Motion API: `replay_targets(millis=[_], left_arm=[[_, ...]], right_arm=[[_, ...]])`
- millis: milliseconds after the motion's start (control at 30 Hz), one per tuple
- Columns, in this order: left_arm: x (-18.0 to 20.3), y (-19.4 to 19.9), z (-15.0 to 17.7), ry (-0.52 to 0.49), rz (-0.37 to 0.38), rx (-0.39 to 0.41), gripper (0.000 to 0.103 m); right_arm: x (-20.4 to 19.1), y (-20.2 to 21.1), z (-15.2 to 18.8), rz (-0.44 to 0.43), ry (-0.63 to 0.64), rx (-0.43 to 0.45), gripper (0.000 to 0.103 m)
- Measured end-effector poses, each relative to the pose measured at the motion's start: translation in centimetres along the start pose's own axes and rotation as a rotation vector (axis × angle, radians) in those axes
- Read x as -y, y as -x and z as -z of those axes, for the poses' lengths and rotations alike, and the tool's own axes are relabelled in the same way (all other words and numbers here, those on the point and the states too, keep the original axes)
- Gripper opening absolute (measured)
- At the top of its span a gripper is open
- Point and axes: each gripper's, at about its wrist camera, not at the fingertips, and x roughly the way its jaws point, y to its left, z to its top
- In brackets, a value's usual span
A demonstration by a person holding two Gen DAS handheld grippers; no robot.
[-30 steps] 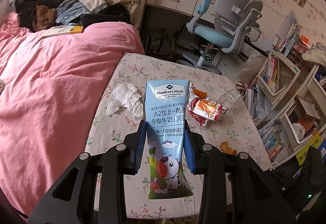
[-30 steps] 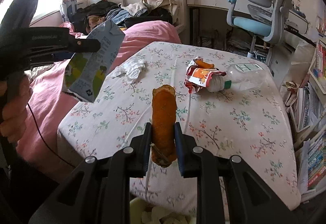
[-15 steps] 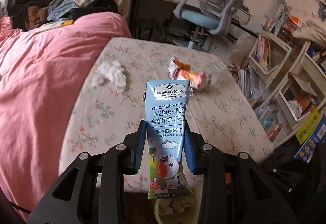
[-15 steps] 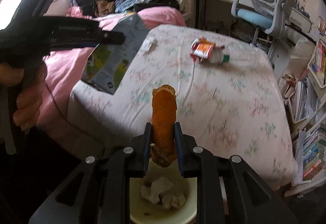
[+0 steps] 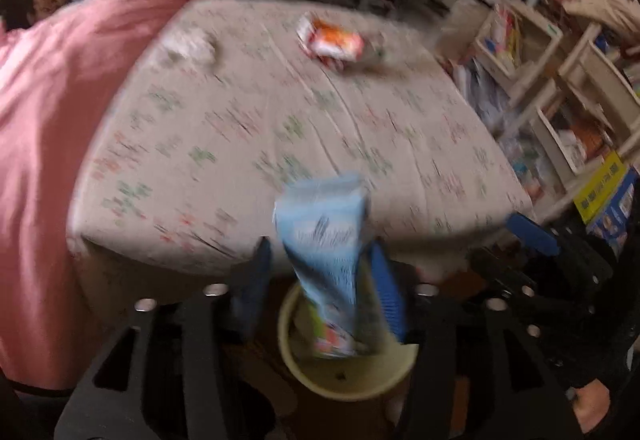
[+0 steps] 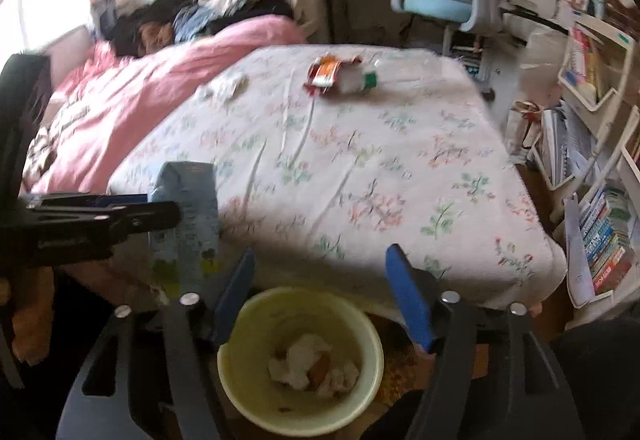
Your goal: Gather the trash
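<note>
Now, pale blue milk carton, cartoon print, tilted, blurred

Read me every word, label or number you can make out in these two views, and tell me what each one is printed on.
No text is legible in either view.
Light blue milk carton: dark print, smeared by motion blur, unreadable.
Red and orange snack wrapper: too small and blurred.
Yellow box beside the shelves: dark lettering, blurred.
Book spines on the white shelf: too small.
</note>
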Motion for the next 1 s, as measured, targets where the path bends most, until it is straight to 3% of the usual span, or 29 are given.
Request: replay_targets(millis=[100, 167, 333, 467, 633, 1000], left_arm=[[-1.0, 1.7, -0.7, 0.038, -0.053, 0.082, 0.065], [-1.4, 2.5, -1.2, 0.052, -0.074, 0.12, 0.071], [-1.8, 4.7, -1.9, 0.056, -0.11, 0.23, 0.084], [-2.7, 5.9, -2.3, 0.084, -0.125, 0.282, 0.088], [-3.4, 6.2, -2.7, 0.114, -0.123, 0.296, 0.092], [-3.0, 5.8, -2.6, 0.081, -0.151, 0.279, 0.096]], right_arm=[[-0.6, 0.6, -0.5, 0.012, 0.017, 0.081, 0.083], [-0.8, 0.1, -0.6, 0.023, 0.019, 0.09, 0.087], [-1.9, -1.7, -0.5, 0.032, 0.034, 0.059, 0.087], [-2.7, -2.4, -0.6, 0.044, 0.056, 0.052, 0.087], [-2.9, -3.2, -0.6, 0.064, 0.054, 0.041, 0.088], [-3.1, -3.2, -0.3, 0.079, 0.066, 0.039, 0.09]])
